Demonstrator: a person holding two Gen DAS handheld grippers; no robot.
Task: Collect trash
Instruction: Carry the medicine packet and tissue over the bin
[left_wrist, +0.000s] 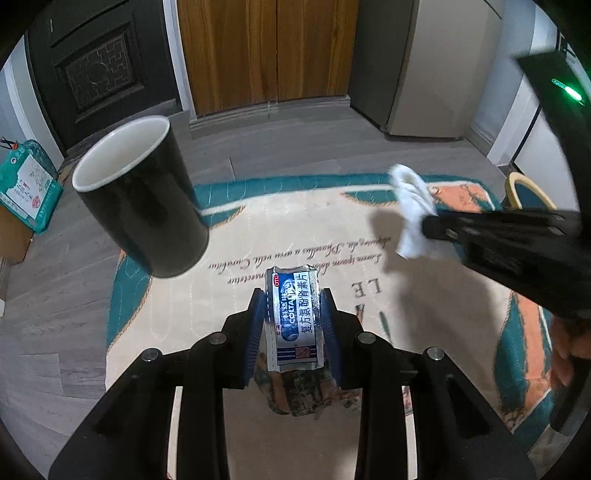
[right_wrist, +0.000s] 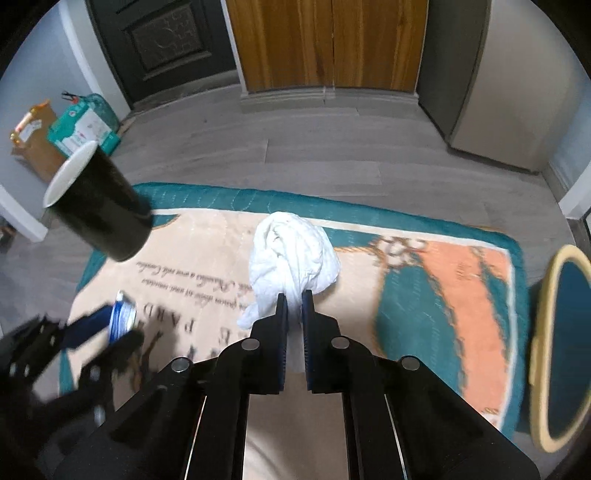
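Observation:
My left gripper (left_wrist: 292, 299) is shut on a silver and blue foil medicine packet (left_wrist: 293, 317) and holds it above the rug. My right gripper (right_wrist: 293, 299) is shut on a crumpled white tissue (right_wrist: 293, 251), also above the rug. The tissue (left_wrist: 412, 210) and the right gripper (left_wrist: 428, 225) show at the right of the left wrist view. The packet (right_wrist: 122, 319) and the left gripper (right_wrist: 123, 325) show blurred at the lower left of the right wrist view. A black cup with a white inside (left_wrist: 140, 195) stands to the left, also in the right wrist view (right_wrist: 98, 206).
A cream, teal and orange rug (left_wrist: 258, 236) covers the grey floor. A teal bin with a yellow rim (right_wrist: 561, 347) stands at the right, and shows in the left wrist view (left_wrist: 528, 190). A cardboard box with a teal pack (right_wrist: 74, 129) is at the far left. Wooden doors (right_wrist: 328, 44) are behind.

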